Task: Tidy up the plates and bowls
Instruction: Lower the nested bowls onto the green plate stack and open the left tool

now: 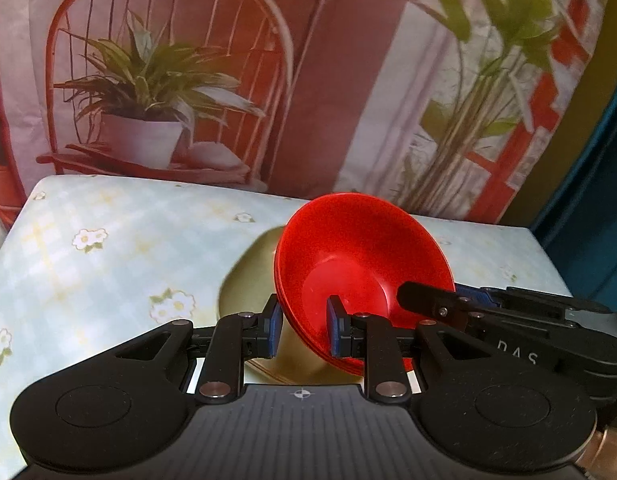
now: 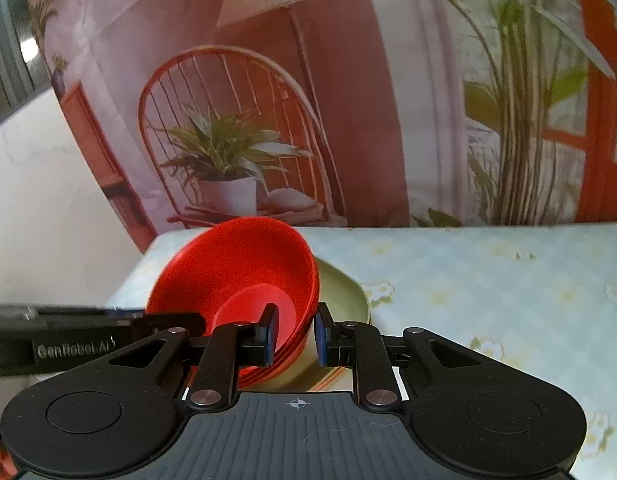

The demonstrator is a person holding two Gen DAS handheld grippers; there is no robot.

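Note:
A stack of red bowls (image 1: 360, 264) hangs tilted over a pale yellow-green plate (image 1: 248, 276) on the table. My left gripper (image 1: 304, 328) is shut on the near rim of the stack, one pad inside and one outside. My right gripper (image 2: 294, 334) is shut on the opposite rim of the same red bowls (image 2: 236, 276), also with one pad inside and one outside. The plate (image 2: 344, 300) lies beneath and behind the bowls in the right wrist view. Each gripper shows in the other's view, at the right edge (image 1: 508, 312) and at the left edge (image 2: 68, 340).
The table carries a light blue checked cloth with flowers (image 1: 108, 264), also in the right wrist view (image 2: 488, 292). A printed backdrop with a red chair and plants (image 1: 168, 80) hangs behind the table's far edge. A teal surface (image 1: 604, 200) stands at the right.

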